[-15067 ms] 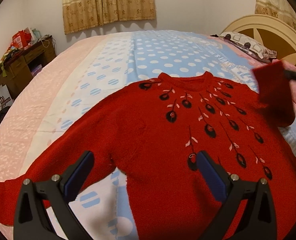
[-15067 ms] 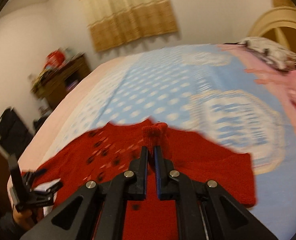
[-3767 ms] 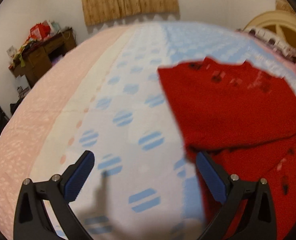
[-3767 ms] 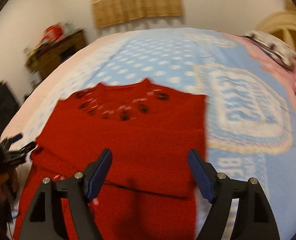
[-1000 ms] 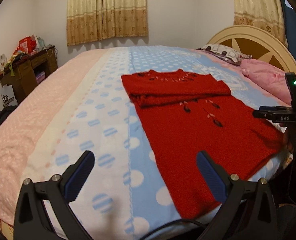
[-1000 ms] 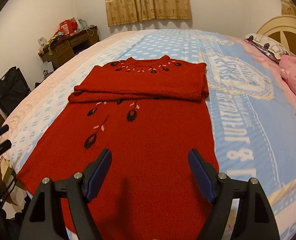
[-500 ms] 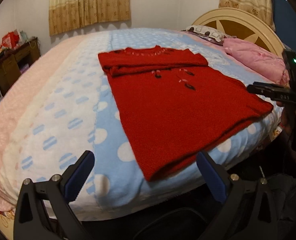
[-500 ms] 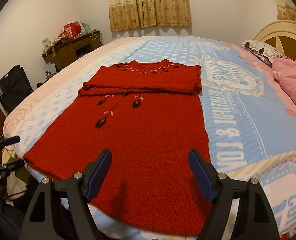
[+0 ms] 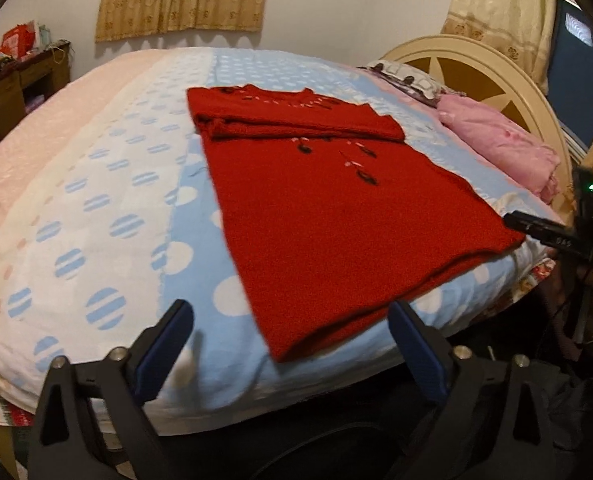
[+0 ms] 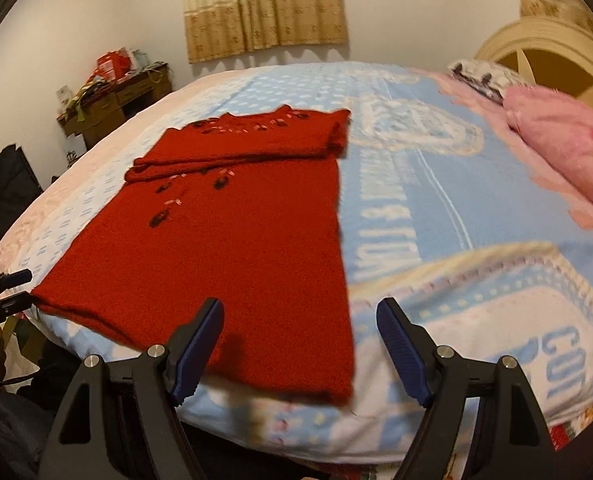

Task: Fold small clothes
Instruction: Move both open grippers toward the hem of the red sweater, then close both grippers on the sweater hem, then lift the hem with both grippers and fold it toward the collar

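A red knitted sweater with dark flower motifs (image 9: 320, 204) lies flat on the bed with a blue, white and pink patterned blanket (image 9: 108, 200). Its sleeves are folded across the chest, forming a thick band just below the neckline, and its hem reaches the bed's near edge.

The left gripper (image 9: 292, 348), black with blue pads, is spread wide and holds nothing. It hangs off the near edge of the bed, with the sweater's nearest hem corner just ahead of it, between its two fingers and apart from them.

The right gripper (image 10: 300, 340), of the same build, is likewise released and empty. In the right wrist view it sits off the bed edge with the other hem corner directly in front, closer to its left finger (image 10: 194, 346), not touching.

A pink pillow (image 10: 564, 136) rests near the cream wooden headboard (image 9: 472, 68), well apart from the sweater. A brown wooden desk with clutter (image 10: 116, 96) stands by the wall under beige curtains (image 10: 264, 4).
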A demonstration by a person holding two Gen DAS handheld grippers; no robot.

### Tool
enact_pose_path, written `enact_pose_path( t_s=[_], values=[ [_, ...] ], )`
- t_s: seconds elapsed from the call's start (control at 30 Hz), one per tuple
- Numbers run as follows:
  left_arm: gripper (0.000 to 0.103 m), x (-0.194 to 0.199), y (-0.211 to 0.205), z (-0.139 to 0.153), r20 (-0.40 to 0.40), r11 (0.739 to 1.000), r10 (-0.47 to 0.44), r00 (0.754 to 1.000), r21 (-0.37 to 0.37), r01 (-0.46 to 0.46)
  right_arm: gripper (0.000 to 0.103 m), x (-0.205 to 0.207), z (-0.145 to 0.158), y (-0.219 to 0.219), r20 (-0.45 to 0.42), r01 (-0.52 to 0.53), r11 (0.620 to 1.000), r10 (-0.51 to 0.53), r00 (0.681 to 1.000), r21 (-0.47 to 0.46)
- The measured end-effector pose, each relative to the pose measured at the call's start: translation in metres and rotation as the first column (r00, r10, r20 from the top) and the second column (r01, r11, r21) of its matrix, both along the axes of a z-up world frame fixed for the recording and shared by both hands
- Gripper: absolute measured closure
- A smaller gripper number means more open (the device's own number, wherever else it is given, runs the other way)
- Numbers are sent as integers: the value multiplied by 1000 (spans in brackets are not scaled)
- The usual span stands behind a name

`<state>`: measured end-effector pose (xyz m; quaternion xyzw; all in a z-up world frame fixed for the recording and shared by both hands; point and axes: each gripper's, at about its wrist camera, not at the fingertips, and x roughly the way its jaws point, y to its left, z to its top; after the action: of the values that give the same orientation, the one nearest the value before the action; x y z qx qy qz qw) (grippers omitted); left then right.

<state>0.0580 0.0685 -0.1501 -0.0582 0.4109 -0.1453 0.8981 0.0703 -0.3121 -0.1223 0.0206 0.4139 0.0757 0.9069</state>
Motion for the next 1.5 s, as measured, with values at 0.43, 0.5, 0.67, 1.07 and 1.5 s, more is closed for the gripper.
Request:
enact_pose_path(
  t_s=[0.43,0.5,0.67,1.07,1.5],
  values=[
    [20,3,-6,-10,-24,1000,-21,999,-14,21,40,-11,-10,-11,-49,-16,996,21,999,83],
    [24,4,-6,-10,-21,1000,-26,999,-13,26,44,-13,-11,-9,-49,-18,998,21,999,68],
    [57,5,-6,-11,-12,999,-42,999,-13,42,78,-14,-11,-14,-41,-20,993,25,999,113],
    [90,6,10,6,32,991,-44,999,-126,48,93,-23,10,-17,83,-61,976,45,996,208],
    [91,38,26,46,100,971,-10,995,-237,34,94,4,45,-39,151,-54,928,-3,989,369]
  ],
)
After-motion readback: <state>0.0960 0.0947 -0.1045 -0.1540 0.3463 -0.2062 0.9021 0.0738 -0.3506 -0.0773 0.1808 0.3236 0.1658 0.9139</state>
